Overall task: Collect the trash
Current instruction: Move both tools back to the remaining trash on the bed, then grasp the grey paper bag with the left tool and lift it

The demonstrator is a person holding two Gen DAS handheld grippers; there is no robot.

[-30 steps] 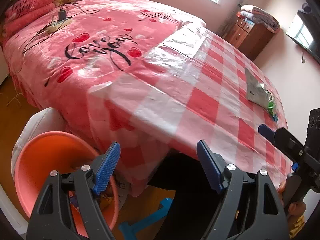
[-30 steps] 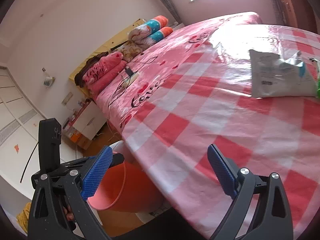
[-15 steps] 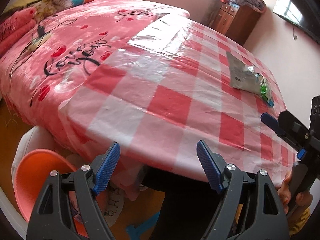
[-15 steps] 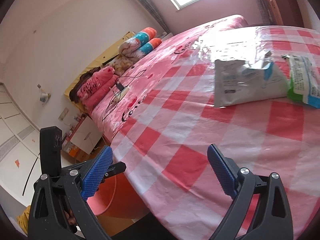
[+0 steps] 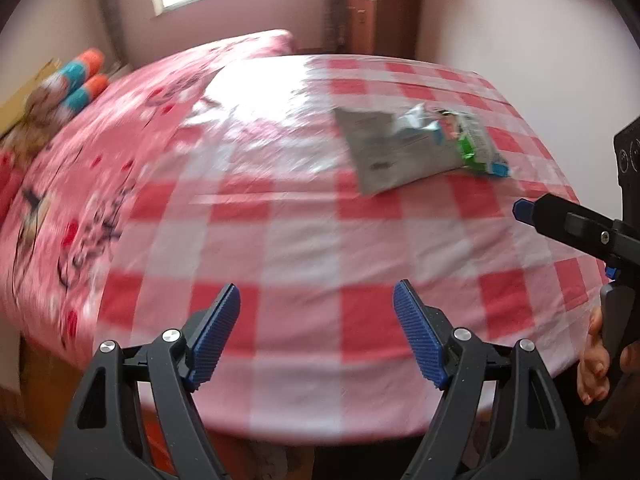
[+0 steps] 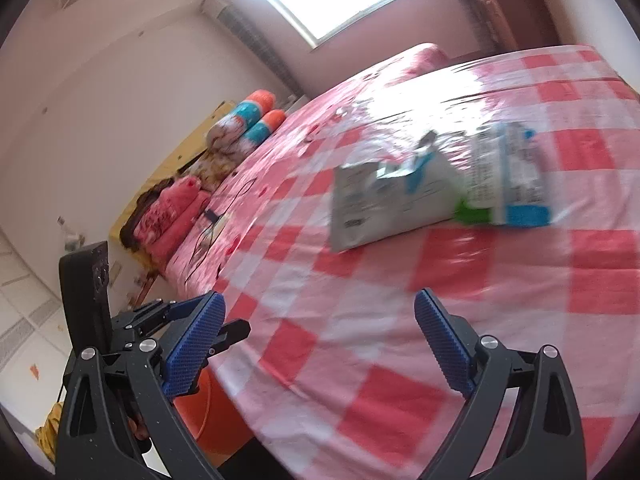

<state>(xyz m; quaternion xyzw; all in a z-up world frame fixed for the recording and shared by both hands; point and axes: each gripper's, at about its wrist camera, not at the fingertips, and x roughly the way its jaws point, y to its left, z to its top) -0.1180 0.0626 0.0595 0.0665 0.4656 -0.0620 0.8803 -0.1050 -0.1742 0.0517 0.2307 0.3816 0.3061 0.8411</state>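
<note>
A shiny red-and-white checked cloth [image 5: 304, 240] covers the table beside a pink bed [image 6: 320, 120]. Two flat, crinkly wrappers [image 5: 404, 148] lie on it. The left gripper [image 5: 316, 324] and right gripper [image 6: 320, 336] stand apart, holding nothing.

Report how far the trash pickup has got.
Nothing looks collected yet. Two snack wrappers, a grey one and a green and blue one, lie on the checked cloth. In hand: nothing; the left claw and right claw are both open and empty, short of the wrappers. Left: grab both and drop them in the orange bin beside the bed.
</note>
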